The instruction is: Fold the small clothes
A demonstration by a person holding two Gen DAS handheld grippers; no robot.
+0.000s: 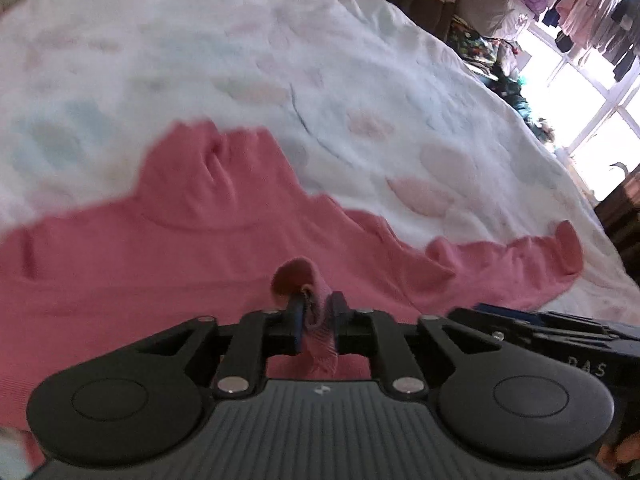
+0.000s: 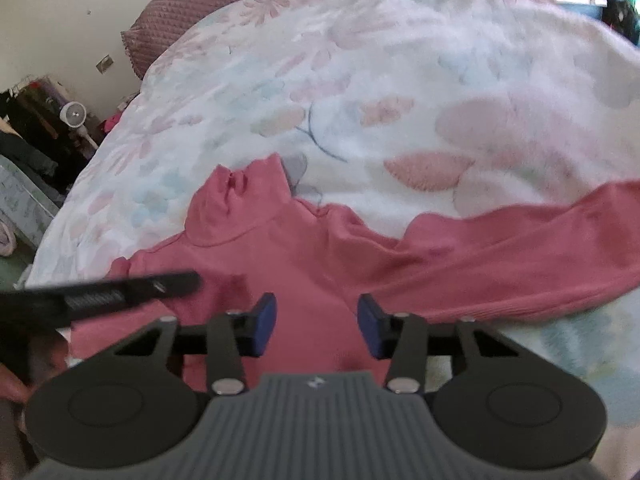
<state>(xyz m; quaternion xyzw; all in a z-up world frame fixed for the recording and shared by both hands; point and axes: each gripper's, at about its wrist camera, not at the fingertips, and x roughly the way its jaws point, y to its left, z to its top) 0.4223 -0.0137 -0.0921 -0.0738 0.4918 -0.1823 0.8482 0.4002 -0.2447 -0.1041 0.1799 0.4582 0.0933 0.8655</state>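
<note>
A small pink turtleneck top (image 1: 188, 240) lies on the flowered bed cover (image 1: 280, 60), collar pointing away, one sleeve (image 1: 516, 264) stretched to the right. My left gripper (image 1: 318, 308) is shut on a pinched fold of the pink top, which sticks up between the pads. In the right wrist view the same top (image 2: 304, 248) lies spread out with its long sleeve (image 2: 520, 248) running right. My right gripper (image 2: 318, 324) is open and empty, just above the top's body. The left gripper's body (image 2: 120, 292) shows as a dark bar at the left.
The bed cover (image 2: 360, 80) fills most of both views. A mauve pillow (image 2: 200, 12) lies at the head of the bed. Clothes hang by a bright window (image 1: 592, 32) at the far right. A small fan (image 2: 74, 114) and clutter stand beside the bed at the left.
</note>
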